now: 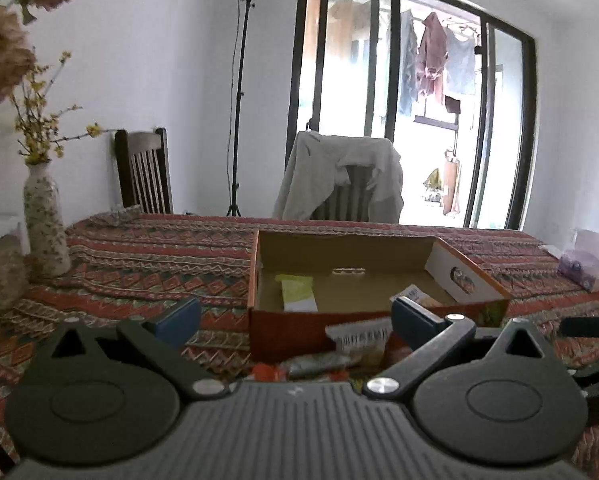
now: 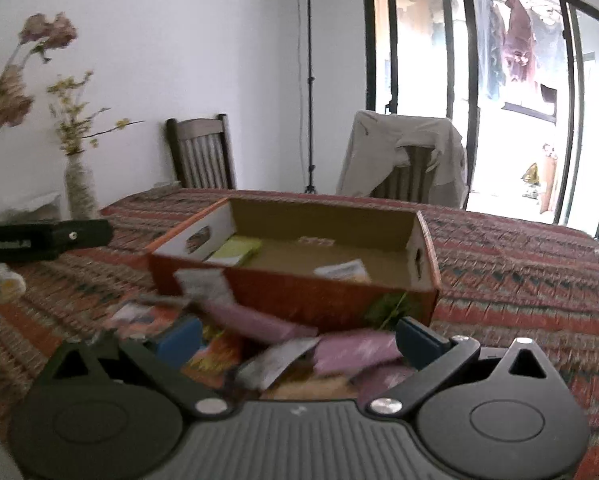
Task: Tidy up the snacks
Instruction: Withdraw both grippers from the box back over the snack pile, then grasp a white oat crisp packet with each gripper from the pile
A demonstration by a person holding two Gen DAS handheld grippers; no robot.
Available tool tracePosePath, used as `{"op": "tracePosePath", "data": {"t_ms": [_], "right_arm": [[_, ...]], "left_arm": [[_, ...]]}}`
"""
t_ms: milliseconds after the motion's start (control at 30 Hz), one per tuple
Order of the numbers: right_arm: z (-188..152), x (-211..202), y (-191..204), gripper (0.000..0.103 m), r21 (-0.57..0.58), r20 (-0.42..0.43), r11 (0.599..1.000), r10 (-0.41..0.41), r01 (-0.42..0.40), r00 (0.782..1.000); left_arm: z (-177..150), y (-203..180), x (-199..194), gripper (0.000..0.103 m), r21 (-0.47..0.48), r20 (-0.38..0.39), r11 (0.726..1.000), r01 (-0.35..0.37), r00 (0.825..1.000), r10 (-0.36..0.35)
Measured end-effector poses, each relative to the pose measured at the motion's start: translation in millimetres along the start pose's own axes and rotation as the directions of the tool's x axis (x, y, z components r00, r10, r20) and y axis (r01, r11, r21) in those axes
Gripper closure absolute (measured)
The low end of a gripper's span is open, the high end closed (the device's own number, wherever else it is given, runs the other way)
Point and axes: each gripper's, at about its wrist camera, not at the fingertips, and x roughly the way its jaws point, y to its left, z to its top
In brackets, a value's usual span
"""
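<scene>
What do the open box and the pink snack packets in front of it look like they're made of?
Box: looks like cardboard, plain matte brown inside, printed orange outside, with cut-out handle holes and a folded rim. Pink packets: probably thin plastic or foil wrappers; they lie crumpled and limp, though blur hides any sheen.

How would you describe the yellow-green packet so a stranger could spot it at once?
Find the orange cardboard box on the patterned tablecloth. Inside, against its left wall, lies the yellow-green packet. The box's only other packet, on the right, is whitish.
</scene>
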Motion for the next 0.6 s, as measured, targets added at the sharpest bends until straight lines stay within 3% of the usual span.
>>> {"op": "tracePosePath", "data": {"t_ms": [233,600], "right_arm": [[-27,-23,12,0.000,0.044,0.000,0.998,0.042,-0.042,0.999],[-59,-30,24,0.000,0.061,-0.042,0.998,0.030,-0.028,0.999]], "left_arm": [[-25,1,-36,0.000,0.003,0.016,1.000,0.026,1.000,-0.026],[-67,5,-61,0.000,-0.007,-0.022,0.999,0.035,0.999,-0.035]]}}
